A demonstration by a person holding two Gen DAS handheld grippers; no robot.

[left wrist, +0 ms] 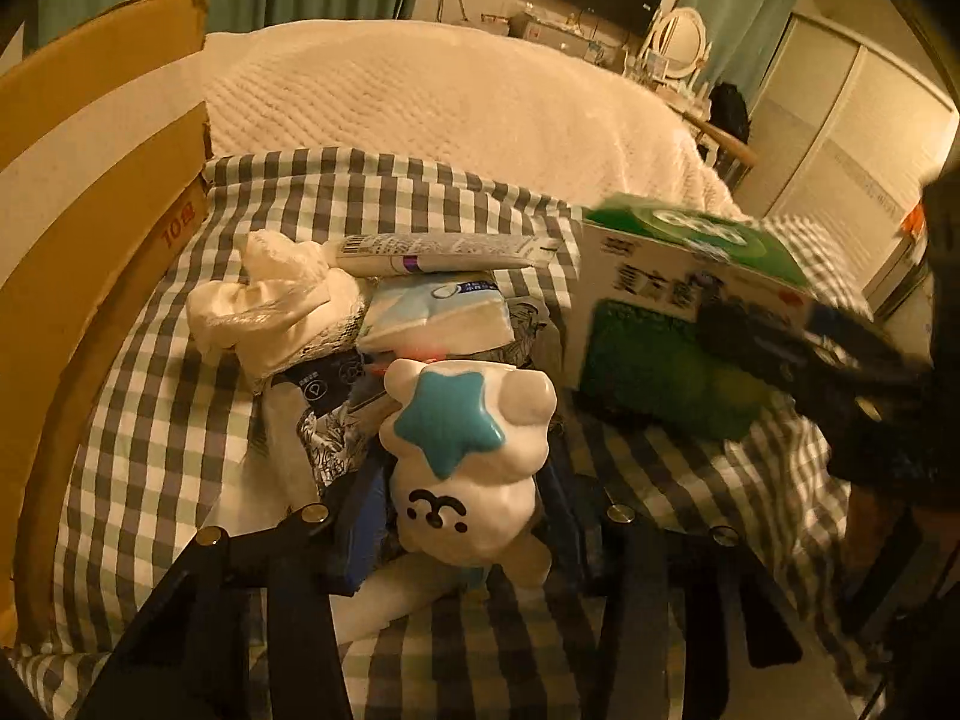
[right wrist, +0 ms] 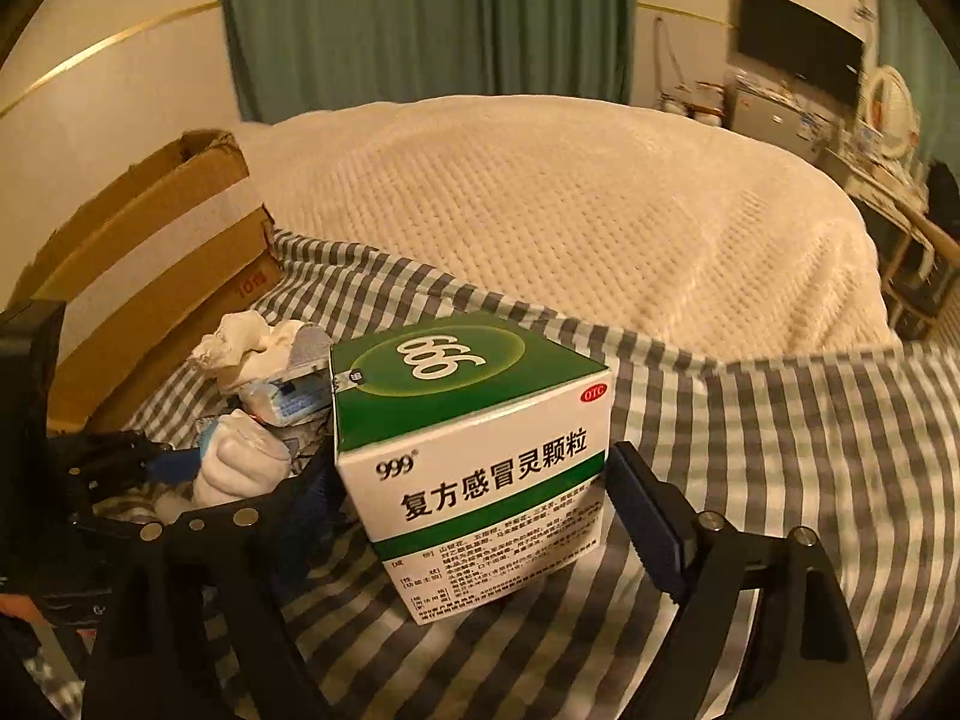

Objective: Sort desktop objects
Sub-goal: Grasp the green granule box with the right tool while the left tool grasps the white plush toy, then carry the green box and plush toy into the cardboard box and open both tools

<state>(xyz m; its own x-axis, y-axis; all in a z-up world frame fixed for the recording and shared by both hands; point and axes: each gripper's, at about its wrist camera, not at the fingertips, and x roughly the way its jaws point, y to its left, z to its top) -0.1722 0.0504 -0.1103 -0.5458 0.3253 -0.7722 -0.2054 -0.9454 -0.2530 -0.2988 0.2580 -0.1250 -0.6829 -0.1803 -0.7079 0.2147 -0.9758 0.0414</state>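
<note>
A white bear-shaped toy (left wrist: 468,480) with a teal star on it lies on top of a heap on the checked cloth (left wrist: 168,420). My left gripper (left wrist: 465,510) is shut on it, a blue pad against each side. In the right wrist view the toy (right wrist: 240,462) sits at the left with the left gripper (right wrist: 180,462) on it. A green and white medicine box (right wrist: 474,450) marked 999 stands tilted between the fingers of my right gripper (right wrist: 474,468), which is shut on its two sides. The left wrist view shows the medicine box (left wrist: 672,312) blurred at the right.
The heap holds a crumpled white bag (left wrist: 270,306), a tube (left wrist: 444,255), a tissue pack (left wrist: 438,312) and printed packets. A cardboard box (left wrist: 102,180) stands at the left. Behind the cloth lies a white blanket (right wrist: 570,210). A TV (right wrist: 798,48) and shelves stand at the far right.
</note>
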